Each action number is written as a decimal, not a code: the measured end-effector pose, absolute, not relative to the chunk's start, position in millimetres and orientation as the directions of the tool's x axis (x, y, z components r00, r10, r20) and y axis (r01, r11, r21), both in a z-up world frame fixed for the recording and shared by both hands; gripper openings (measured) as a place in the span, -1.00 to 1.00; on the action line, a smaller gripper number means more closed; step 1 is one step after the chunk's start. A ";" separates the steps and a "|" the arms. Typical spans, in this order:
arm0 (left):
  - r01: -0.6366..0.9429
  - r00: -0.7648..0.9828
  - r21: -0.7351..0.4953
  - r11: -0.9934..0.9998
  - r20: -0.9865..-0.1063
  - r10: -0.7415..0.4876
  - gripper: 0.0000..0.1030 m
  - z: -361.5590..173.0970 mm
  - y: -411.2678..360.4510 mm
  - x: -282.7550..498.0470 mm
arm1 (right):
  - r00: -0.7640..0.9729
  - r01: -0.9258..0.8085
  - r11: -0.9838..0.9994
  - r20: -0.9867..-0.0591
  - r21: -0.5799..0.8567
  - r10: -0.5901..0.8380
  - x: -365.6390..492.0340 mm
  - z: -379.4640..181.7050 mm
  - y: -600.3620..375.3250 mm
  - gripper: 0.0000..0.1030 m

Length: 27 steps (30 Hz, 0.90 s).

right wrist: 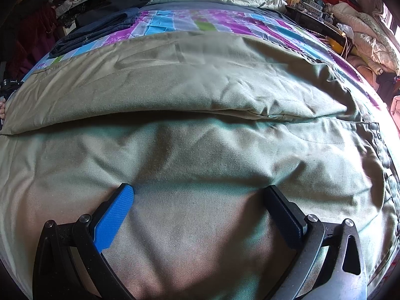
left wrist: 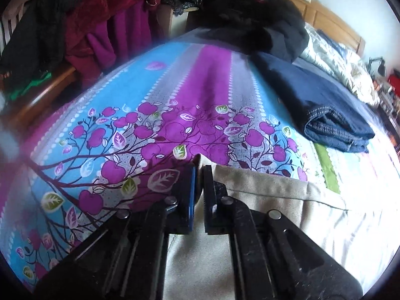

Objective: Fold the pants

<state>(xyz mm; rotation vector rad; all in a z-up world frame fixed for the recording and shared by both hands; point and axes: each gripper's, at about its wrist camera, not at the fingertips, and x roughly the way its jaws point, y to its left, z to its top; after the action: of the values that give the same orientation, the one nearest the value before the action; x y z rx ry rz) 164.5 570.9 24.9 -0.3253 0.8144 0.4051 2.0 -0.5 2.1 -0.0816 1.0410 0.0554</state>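
Pants (right wrist: 200, 130), beige/khaki, spread flat on bed sheet (left wrist: 155, 105) w/ purple-blue floral print; one leg laid over the other, seam running across right wrist view. Left gripper (left wrist: 199, 175): fingers narrow, pinched on pants edge at hem corner, cloth betw. the pads. Right gripper (right wrist: 200, 195): fingers wide apart, holding nothing, tips resting on or just above fabric, can't tell which. Folded dark jeans (left wrist: 335, 122) lie on sheet beyond pants, apart from them. Black clothing pile (left wrist: 262, 20) behind jeans.
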 end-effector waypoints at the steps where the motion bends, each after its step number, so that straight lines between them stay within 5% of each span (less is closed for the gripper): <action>1: -0.468 0.606 -0.094 0.879 -0.758 0.241 -0.89 25.2 567.0 166.2 | 0.488 -0.100 0.994 -0.873 -0.033 0.020 3.5 5.0 -2.2 1.00; 3: -0.470 0.588 -0.056 0.881 -0.764 0.265 -0.89 23.2 564.5 172.9 | 0.495 -0.113 0.994 -0.867 0.005 0.060 2.4 18.7 -12.3 0.67; 11: -0.498 0.524 0.017 0.867 -0.791 0.316 -0.61 14.4 572.7 194.5 | 0.696 0.110 0.994 -0.714 0.003 -0.075 82.8 87.9 -157.1 0.90; 18: -0.511 0.535 -0.030 0.859 -0.793 0.291 -0.53 11.1 579.6 196.7 | 0.607 0.284 0.959 -0.778 0.022 -0.162 223.6 54.1 -277.1 0.76; 22: -0.514 0.541 -0.040 0.857 -0.791 0.287 -0.57 10.5 579.2 196.9 | 0.501 0.259 0.965 -0.861 0.049 -0.091 266.9 16.2 -288.4 0.22; 23: -0.513 0.545 -0.047 0.857 -0.789 0.283 -0.62 10.6 579.5 195.9 | 0.523 0.219 0.975 -0.848 0.044 -0.079 265.8 17.3 -279.6 -0.35; 25: -0.520 0.539 -0.029 0.854 -0.786 0.301 -0.87 12.4 578.8 196.5 | 0.505 0.220 0.975 -0.855 -0.007 -0.120 264.5 19.1 -264.7 -0.42; 27: -0.528 0.538 -0.021 0.849 -0.782 0.315 -0.90 16.7 576.5 195.3 | 0.506 0.213 0.977 -0.852 -0.027 -0.134 260.1 25.7 -258.4 -0.57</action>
<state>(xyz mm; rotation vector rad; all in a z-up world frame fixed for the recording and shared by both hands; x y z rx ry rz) 195.3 576.5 16.7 -0.2690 0.8676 0.5090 260.1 -258.4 25.7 0.0846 1.0191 -0.2097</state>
